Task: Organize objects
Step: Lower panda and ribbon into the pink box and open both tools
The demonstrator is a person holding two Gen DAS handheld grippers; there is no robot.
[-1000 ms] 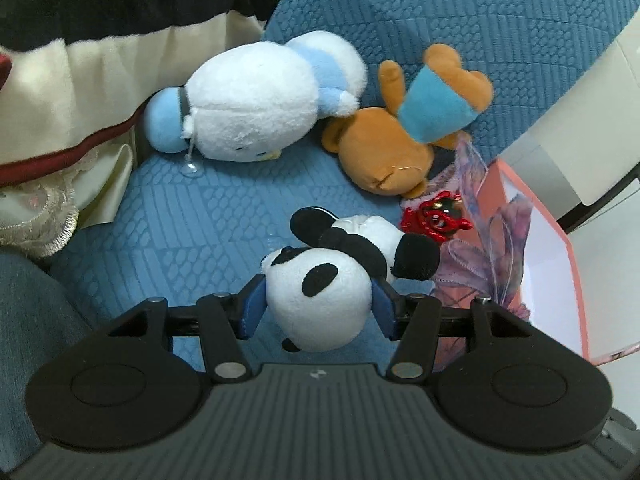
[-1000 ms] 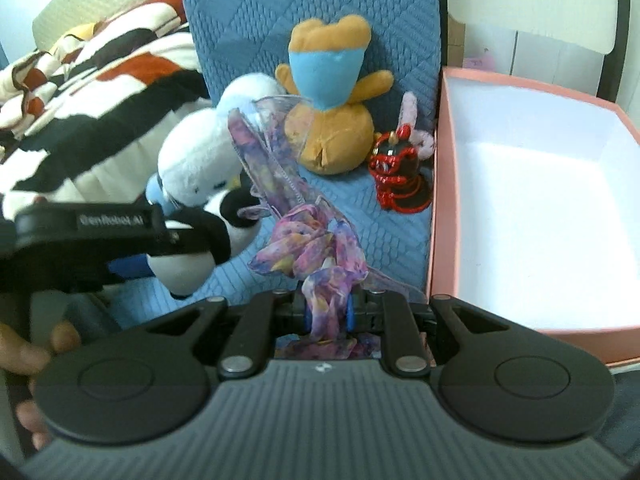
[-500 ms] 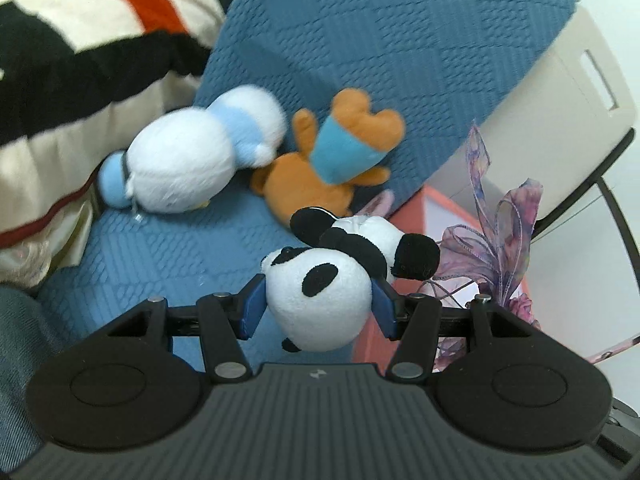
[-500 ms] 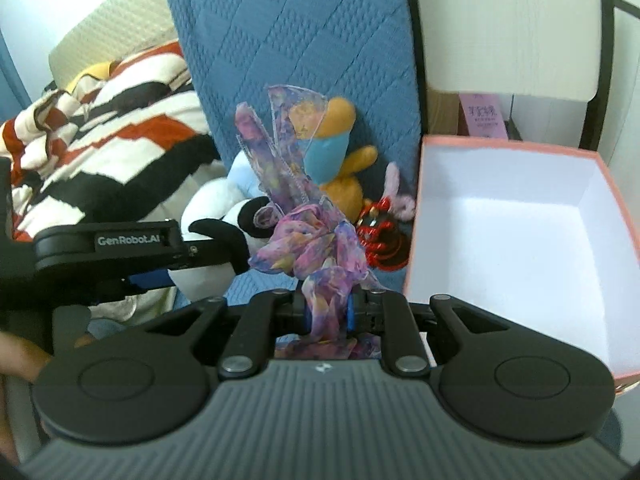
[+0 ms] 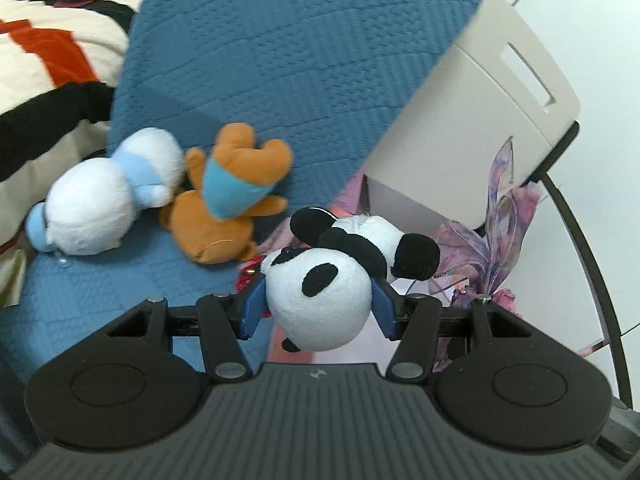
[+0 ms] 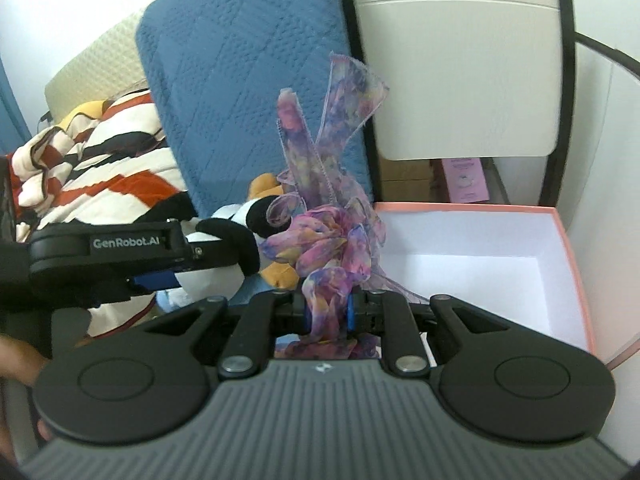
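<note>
My left gripper (image 5: 318, 306) is shut on the head of a black-and-white panda plush (image 5: 320, 320), held in the air above the blue cushion (image 5: 280, 60). My right gripper (image 6: 328, 312) is shut on a purple-pink floral ribbon bow (image 6: 324, 240), whose loose ends stand up. The bow (image 5: 496, 240) also shows at the right of the left wrist view. An open pink box (image 6: 460, 236) with a white, empty inside sits just right of the bow. The left gripper (image 6: 208, 264) with the panda (image 6: 216, 276) hangs to the left of the bow.
A brown bear plush with a blue bib (image 5: 228, 216) and a white-and-blue plush (image 5: 100, 208) lie on the cushion. A small red figure (image 5: 246, 276) peeks out beside the panda. A beige chair back (image 6: 460, 80) stands behind the box; a striped blanket (image 6: 100, 160) lies left.
Both grippers have risen with the panda and the bow still held. The plush toys on the cushion now look farther below, and the chair back and box have come more into view.
</note>
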